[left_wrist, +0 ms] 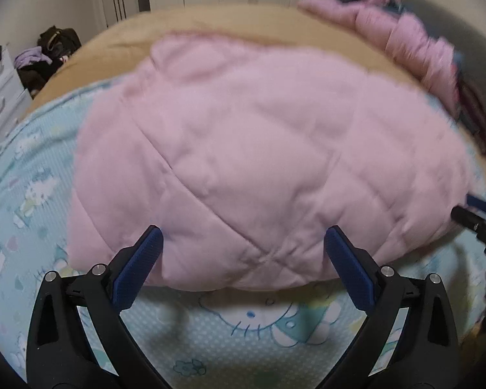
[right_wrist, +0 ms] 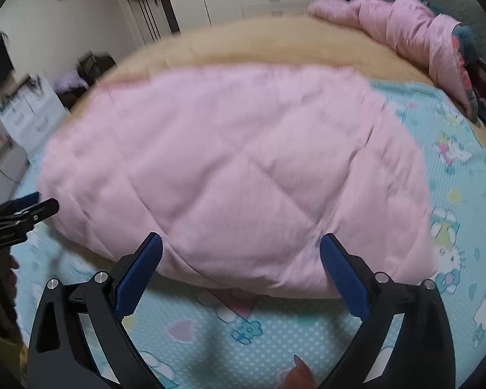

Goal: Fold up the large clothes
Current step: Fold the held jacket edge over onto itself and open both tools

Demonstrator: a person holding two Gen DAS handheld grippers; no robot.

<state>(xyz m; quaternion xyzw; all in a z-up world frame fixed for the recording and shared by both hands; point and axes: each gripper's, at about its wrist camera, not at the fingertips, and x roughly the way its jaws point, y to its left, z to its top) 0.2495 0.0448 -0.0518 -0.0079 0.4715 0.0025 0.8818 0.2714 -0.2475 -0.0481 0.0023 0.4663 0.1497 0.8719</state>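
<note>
Left gripper (left_wrist: 243,249) has its jaws spread wide, nothing between the pads, and the pink quilted garment (left_wrist: 259,149) lies flat just ahead of and partly between the tips, on the blue cartoon-print bedsheet (left_wrist: 32,194). Right gripper (right_wrist: 239,253) is the same: jaws wide apart and empty, the near hem of the garment directly in front of them (frames are blurred, contact unclear). Beyond the jaws, at the far right of the bed, a second pink padded jacket (right_wrist: 414,29) lies on the tan blanket (right_wrist: 243,39), well apart from the grippers.
</note>
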